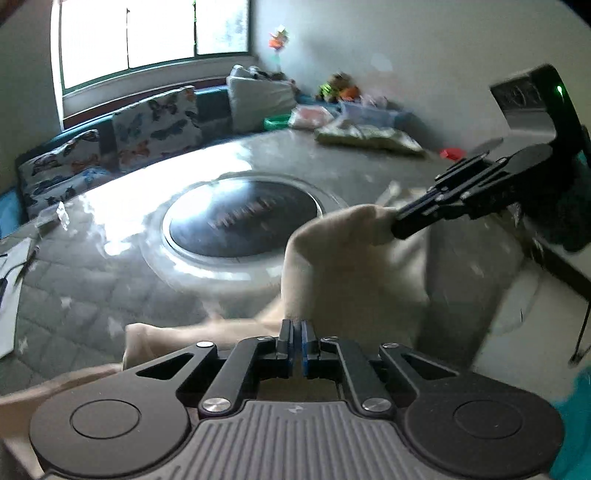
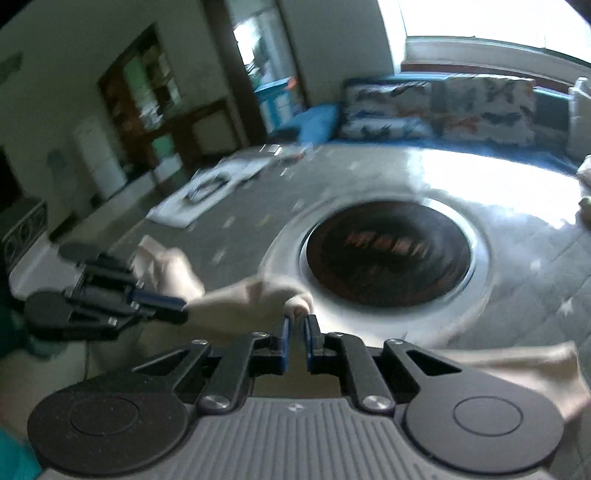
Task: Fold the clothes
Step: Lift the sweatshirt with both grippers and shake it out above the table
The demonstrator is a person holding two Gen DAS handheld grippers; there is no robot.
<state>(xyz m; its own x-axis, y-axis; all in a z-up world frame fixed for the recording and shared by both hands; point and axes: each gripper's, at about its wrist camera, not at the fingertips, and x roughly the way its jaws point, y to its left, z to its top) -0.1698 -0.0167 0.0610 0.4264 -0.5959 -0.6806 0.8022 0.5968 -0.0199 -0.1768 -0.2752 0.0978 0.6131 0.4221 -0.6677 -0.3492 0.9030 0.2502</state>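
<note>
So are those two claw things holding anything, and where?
Yes: left gripper and right gripper each pinch the cream garment at a bunched edge, lifting it between them.

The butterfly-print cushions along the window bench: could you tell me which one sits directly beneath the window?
The taller butterfly cushion, standing upright under the window. The other butterfly cushion sits lower and further left, nearer the table edge.

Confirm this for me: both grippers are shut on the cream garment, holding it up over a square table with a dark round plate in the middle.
One thing is wrong: the table is round, not square, as the left wrist view shows. The rest stands: the left gripper and right gripper are shut on the cream garment, above the dark round plate.
</note>
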